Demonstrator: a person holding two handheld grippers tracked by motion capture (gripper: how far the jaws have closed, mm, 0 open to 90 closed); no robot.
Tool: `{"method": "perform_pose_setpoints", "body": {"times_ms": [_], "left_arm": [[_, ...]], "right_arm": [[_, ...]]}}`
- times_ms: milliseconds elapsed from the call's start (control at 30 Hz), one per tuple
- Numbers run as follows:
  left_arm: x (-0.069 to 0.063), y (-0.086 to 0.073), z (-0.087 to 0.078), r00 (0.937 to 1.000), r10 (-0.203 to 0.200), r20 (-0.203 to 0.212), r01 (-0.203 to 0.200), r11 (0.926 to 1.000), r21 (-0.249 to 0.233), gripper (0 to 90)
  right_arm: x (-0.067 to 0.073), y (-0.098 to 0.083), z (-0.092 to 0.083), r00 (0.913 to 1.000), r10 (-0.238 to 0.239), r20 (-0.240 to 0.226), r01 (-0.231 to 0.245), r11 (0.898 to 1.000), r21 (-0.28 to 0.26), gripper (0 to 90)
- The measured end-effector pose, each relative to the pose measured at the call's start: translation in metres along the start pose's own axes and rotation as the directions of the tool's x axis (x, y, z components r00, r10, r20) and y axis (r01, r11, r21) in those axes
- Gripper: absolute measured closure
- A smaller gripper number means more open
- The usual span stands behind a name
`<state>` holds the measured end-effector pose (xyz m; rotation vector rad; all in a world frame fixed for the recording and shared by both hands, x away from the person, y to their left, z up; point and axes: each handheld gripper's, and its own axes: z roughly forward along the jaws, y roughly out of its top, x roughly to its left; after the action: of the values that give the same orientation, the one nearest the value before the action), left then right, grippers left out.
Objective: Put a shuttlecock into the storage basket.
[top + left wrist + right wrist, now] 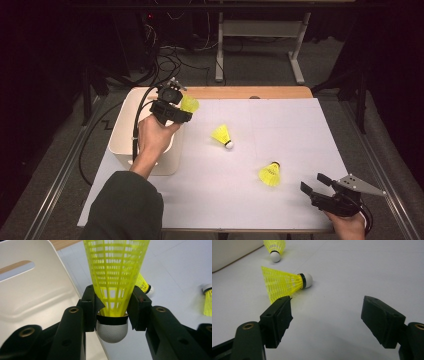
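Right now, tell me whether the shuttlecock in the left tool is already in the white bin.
Not in yet. The left tool grips the shuttlecock by its skirt, above the white bin's edge.

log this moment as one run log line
left gripper: shut on shuttlecock | over bin | right gripper: open

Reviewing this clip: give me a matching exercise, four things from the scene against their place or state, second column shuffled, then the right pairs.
Column one:
1. left tool
2. right tool
3. white bin
4. middle shuttlecock

Column two:
A. lying on its side on the white table, held by nothing
B. jaws apart, nothing between them
C. at the table's left edge
D. shut on a yellow shuttlecock, cork toward the camera

Pairs: 1-D, 2-B, 3-C, 4-A
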<state>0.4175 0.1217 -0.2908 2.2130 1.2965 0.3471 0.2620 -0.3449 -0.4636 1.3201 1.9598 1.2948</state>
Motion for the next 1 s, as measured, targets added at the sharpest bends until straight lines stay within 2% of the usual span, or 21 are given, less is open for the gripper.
{"method": "perform_pose_setpoints", "body": {"times_ms": [467,667,1000], "left_arm": [[0.010,-0.004,-0.005,0.9998,-0.017,-0.009,0.017,0.9999,-0.003,63.5],[0.014,-0.005,-0.007,0.9997,-0.022,0.007,0.022,0.9998,-0.001,63.5],[0.024,-0.011,-0.007,0.9990,-0.044,-0.005,0.044,0.9990,0.000,63.6]], "right_arm": [[0.000,0.000,0.000,1.0000,0.002,0.001,-0.002,1.000,0.000,25.3],[0.000,0.000,0.000,1.0000,0.001,0.001,-0.001,1.000,0.002,25.3],[0.000,0.000,0.000,1.0000,0.001,-0.001,-0.001,1.000,-0.002,25.2]]}}
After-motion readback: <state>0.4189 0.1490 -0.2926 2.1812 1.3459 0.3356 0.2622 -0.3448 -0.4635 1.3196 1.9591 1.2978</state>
